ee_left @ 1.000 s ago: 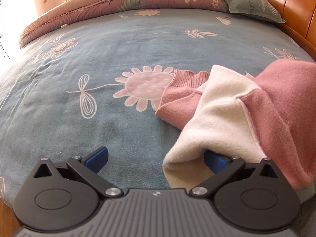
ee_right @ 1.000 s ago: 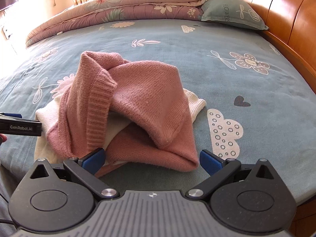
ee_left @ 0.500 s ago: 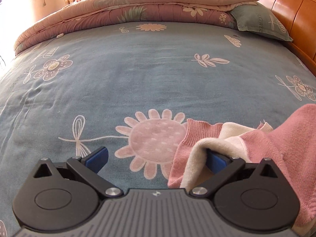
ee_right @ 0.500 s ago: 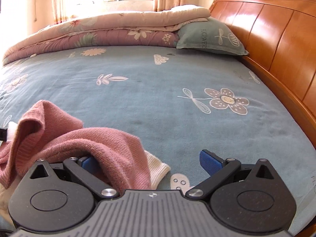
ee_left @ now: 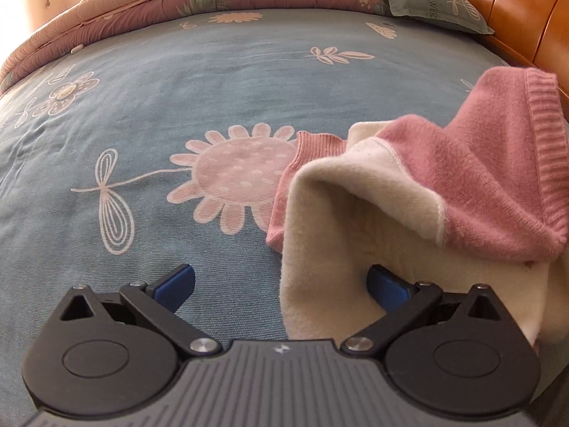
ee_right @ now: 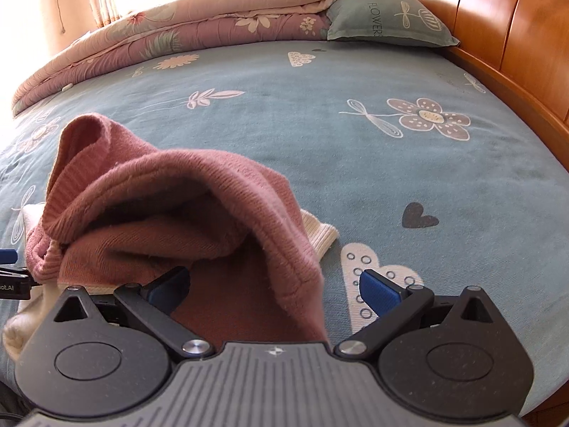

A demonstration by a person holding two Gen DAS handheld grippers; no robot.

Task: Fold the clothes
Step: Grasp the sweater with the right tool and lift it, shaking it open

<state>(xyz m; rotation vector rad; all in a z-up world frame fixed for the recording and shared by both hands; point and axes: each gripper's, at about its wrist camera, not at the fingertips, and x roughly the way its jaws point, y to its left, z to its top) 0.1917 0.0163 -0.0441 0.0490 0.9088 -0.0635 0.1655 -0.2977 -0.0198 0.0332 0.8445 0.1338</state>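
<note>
- Your left gripper [ee_left: 281, 286] sits at the bottom of the left wrist view with its 2 blue pads spread wide; a cream fold of the sweater [ee_left: 409, 192] drapes down between them, just in front of the right-hand pad, and nothing is pinched.
- In that view the sweater fills the right half of the frame: pink knit on top with a ribbed band at the upper right, cream fabric below, and a pink ribbed cuff [ee_left: 316, 146] lying on the big pink flower print at centre.
- Your right gripper [ee_right: 274, 286] is at the bottom of the right wrist view, also spread wide. A pink fold of the sweater [ee_right: 170, 195] hangs between the pads, close to the left one, unclamped.
- There the sweater is bunched in the left and centre of the frame on the blue bedsheet [ee_right: 355, 142], with a cream ribbed edge poking out at its right side.
- A folded quilt [ee_right: 185, 25] and a pillow [ee_right: 387, 17] lie across the top of the frame, and a wooden headboard [ee_right: 498, 28] runs down the upper right.
</note>
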